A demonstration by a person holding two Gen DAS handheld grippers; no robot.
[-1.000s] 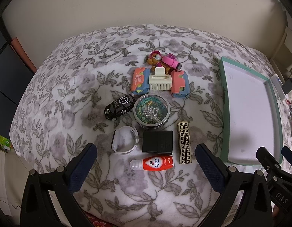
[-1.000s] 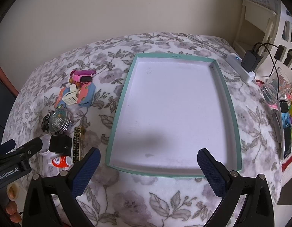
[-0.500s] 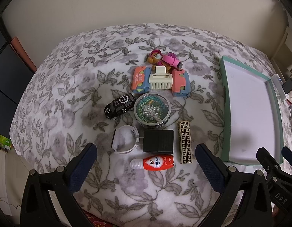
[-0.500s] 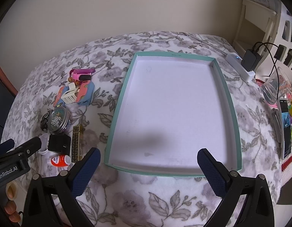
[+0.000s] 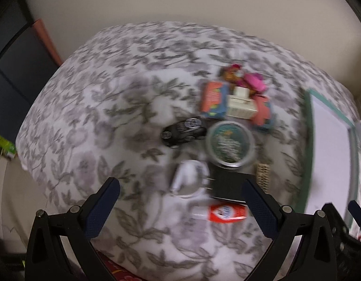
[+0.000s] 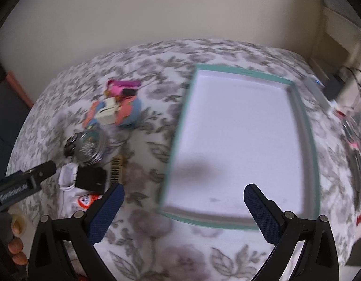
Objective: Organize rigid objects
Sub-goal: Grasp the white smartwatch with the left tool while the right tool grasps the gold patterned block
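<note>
Small objects lie in a cluster on a floral bedspread: a black toy car [image 5: 184, 131], a round tin of beads [image 5: 229, 142], a black box [image 5: 229, 185], a red-and-white tube [image 5: 223, 213], a white clip [image 5: 188, 178], a patterned gold bar [image 5: 262, 175] and colourful toys [image 5: 236, 100]. A teal-rimmed white tray [image 6: 307, 121] lies to their right, with nothing in it. My left gripper [image 5: 180, 201] hovers open near the white clip and the tube. My right gripper [image 6: 184, 205] hangs open over the tray's near left corner. Both views are blurred by motion.
A charger and cables [image 6: 337, 84] sit beyond the tray's far right corner, with clutter [image 6: 358, 135] along the right edge. A dark cabinet [image 5: 14, 75] stands left of the bed. A hand [image 6: 15, 245] holds the left gripper's handle.
Both cameras have swung left, so the objects and tray sit further right in each view. The frames have turned blurry. Both grippers stay open.
</note>
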